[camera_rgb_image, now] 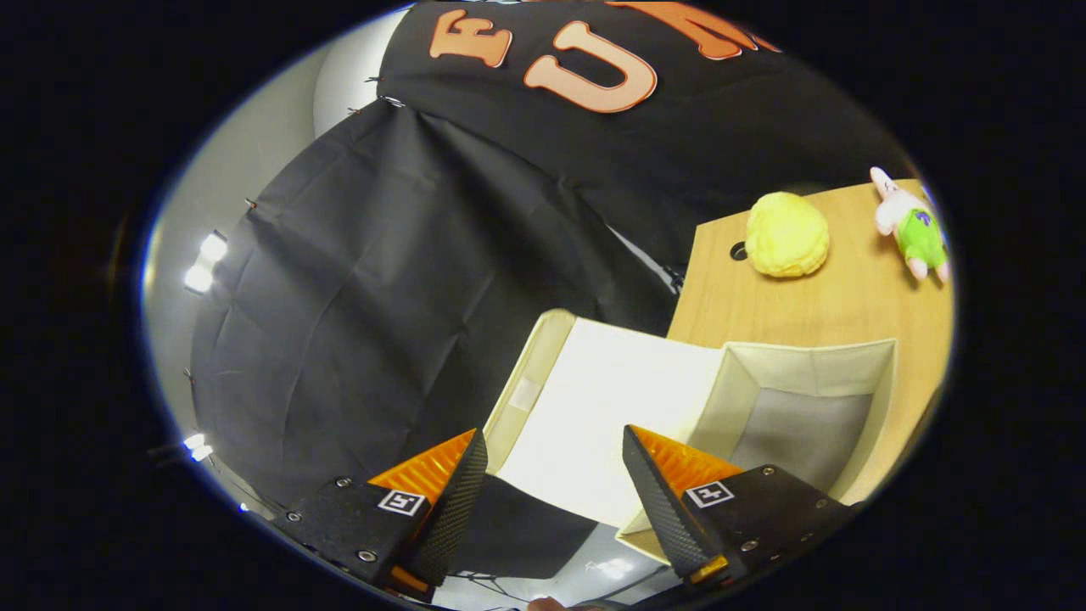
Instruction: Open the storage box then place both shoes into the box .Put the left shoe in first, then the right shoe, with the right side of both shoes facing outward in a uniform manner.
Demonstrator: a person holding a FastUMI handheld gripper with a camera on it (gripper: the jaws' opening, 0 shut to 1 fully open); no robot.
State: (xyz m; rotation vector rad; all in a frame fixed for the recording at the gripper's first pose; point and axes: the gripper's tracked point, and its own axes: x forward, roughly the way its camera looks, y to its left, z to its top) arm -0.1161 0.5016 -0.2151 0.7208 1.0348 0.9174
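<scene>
Wooden table (857,305) beyond the fingers, fabric box (797,407) open on it.
Gripper (556,467) gapes wide, empty; the stiff lid (602,416) stands just ahead between its fingers.

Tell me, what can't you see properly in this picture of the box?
- Gripper view: the storage box floor near the gripper is hidden behind its finger.
- The flipped-open lid has its lower edge hidden behind the fingers.
- The table is cut off past the pink plush toy.
- The yellow plush hides its own far side.
</scene>
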